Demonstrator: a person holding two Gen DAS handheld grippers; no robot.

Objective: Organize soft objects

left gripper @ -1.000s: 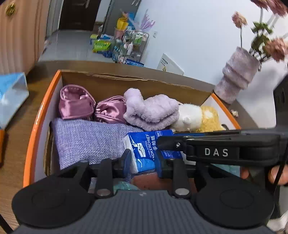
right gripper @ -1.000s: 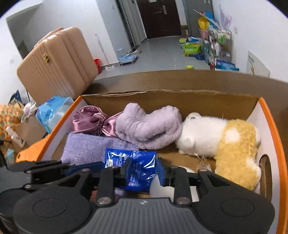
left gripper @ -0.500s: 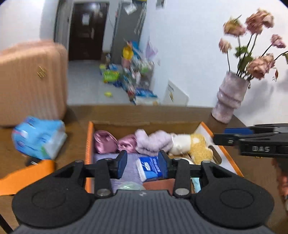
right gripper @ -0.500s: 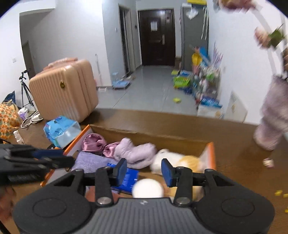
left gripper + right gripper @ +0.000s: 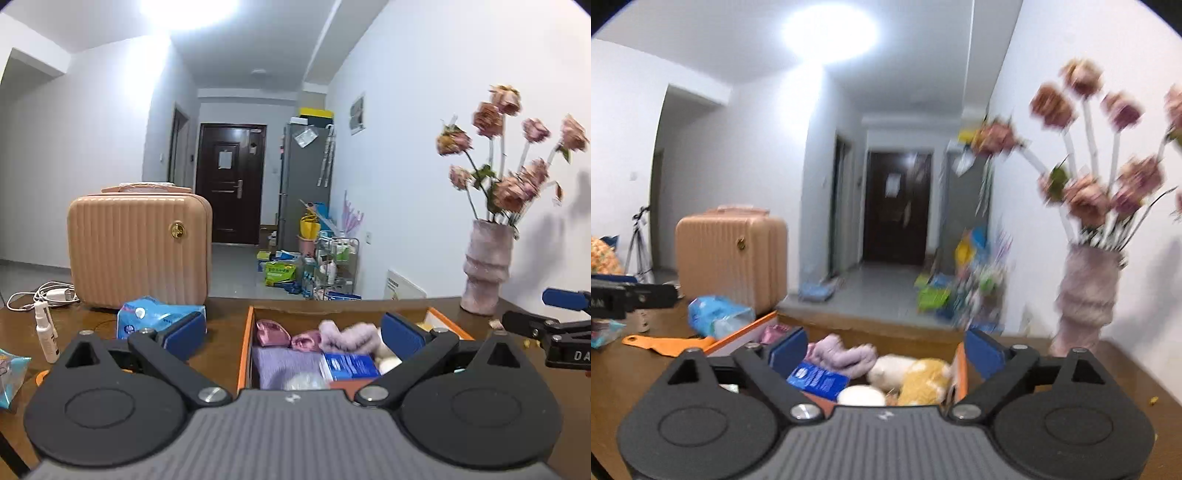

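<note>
Left wrist view: left gripper (image 5: 293, 336) raised, level with the desk (image 5: 225, 332) edge, jaws opening wide, nothing between them. Ahead, the box (image 5: 244, 350) with orange rim, standing on the desk, full of soft things: satin pouch (image 5: 272, 332) at far left, fluffy lilac cloth (image 5: 347, 334) beside it, purple woven cloth (image 5: 288, 363) in front, blue tissue pack (image 5: 349, 365) against that cloth. Outside the box, to the left, a blue packet (image 5: 155, 317) lying on the desk near the suitcase (image 5: 138, 247); vase (image 5: 487, 266) well apart to the right. Right gripper's tip seen at the far right edge.

Right wrist view, blurred: right gripper (image 5: 884, 352) also with jaws opening, empty. Same box (image 5: 960, 369) below; the lilac cloth (image 5: 842, 354), the tissue pack (image 5: 818, 380), a white and yellow plush toy (image 5: 912, 376) and a white round thing (image 5: 860, 397) inside it. Orange flap (image 5: 665, 343) lying flat on the desk at the left.

Probably a pause after one placement, with a choice of the next soft thing to come. Best done so: keep both jaws wide, pick the blue packet outside the box if it belongs there, approach from above, squeeze gently at its middle since such a packet deforms. Place into a free gap, not on top of the toy. Stay away from the vase.
</note>
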